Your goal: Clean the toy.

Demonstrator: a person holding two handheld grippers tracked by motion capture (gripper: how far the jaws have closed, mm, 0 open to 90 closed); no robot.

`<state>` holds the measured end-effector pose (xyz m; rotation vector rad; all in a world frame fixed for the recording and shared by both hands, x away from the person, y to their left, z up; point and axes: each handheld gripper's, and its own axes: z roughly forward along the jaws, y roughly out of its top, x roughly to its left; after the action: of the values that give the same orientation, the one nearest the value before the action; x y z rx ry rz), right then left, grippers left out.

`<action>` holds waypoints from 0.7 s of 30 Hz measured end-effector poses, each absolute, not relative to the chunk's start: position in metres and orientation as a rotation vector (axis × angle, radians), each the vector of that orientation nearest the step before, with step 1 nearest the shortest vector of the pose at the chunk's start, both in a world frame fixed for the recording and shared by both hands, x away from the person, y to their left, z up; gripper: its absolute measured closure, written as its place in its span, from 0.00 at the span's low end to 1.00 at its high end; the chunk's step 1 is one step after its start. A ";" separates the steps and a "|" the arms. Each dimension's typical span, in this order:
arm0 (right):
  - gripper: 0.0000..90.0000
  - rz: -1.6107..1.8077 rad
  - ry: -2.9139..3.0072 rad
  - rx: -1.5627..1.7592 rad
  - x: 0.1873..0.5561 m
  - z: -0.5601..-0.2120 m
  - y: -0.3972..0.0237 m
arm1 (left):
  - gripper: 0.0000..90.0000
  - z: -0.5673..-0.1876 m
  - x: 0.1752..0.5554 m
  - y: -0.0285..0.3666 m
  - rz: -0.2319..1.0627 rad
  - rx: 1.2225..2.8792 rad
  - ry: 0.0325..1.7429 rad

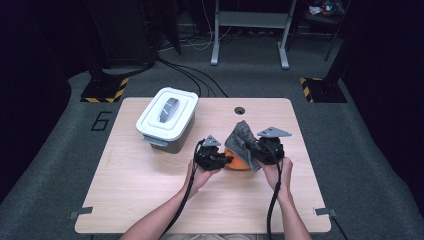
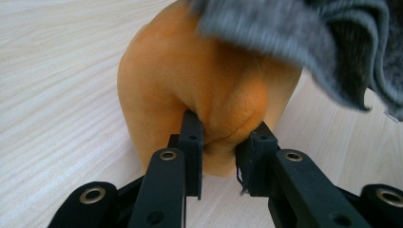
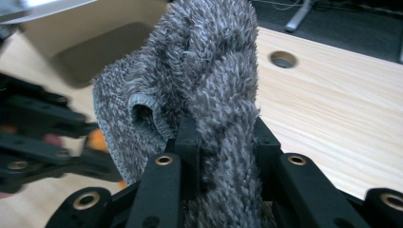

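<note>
- The left claw (image 2: 218,159) was clenched on a bulge of the one orange toy (image 2: 199,85), at the frame's centre in the left gripper view, likely pinning it to the tabletop (image 1: 150,185).
- The right claw (image 3: 223,142) gripped the single grey cloth (image 3: 209,61), bunched upright, probably to peel it off the toy.
- In the high view, toy and cloth sat right of centre between both claws.
- One lidded white box (image 1: 167,117) stood upper left, apart.
</note>
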<state>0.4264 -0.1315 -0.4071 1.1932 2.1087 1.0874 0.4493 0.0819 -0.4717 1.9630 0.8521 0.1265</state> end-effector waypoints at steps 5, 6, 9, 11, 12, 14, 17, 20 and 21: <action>0.79 1.004 2.115 1.168 0.432 -0.416 -0.121 | 0.82 -0.477 0.454 0.086 0.111 1.950 0.874; 0.79 1.002 2.117 1.169 0.433 -0.417 -0.122 | 0.82 -0.478 0.454 0.087 0.112 1.946 0.877; 0.79 0.961 2.096 1.177 0.433 -0.419 -0.126 | 0.82 -0.480 0.455 0.089 0.099 1.931 0.895; 0.79 0.957 2.078 1.221 0.435 -0.424 -0.137 | 0.82 -0.481 0.456 0.090 0.091 1.923 0.902; 0.79 0.954 2.071 1.239 0.436 -0.426 -0.141 | 0.82 -0.481 0.457 0.090 0.092 1.922 0.899; 0.79 0.949 2.055 1.296 0.440 -0.432 -0.154 | 0.82 -0.481 0.457 0.090 0.091 1.921 0.900; 0.79 0.914 2.045 1.382 0.447 -0.446 -0.171 | 0.82 -0.482 0.457 0.090 0.088 1.920 0.897; 0.79 0.899 2.047 1.431 0.452 -0.454 -0.180 | 0.82 -0.483 0.458 0.090 0.082 1.914 0.890; 0.79 0.907 2.050 1.438 0.452 -0.454 -0.181 | 0.82 -0.483 0.459 0.090 0.082 1.914 0.890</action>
<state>0.4519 -0.1805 -0.4535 1.4377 2.0496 0.9073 0.4585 0.0900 -0.4830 1.9142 0.8896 0.0821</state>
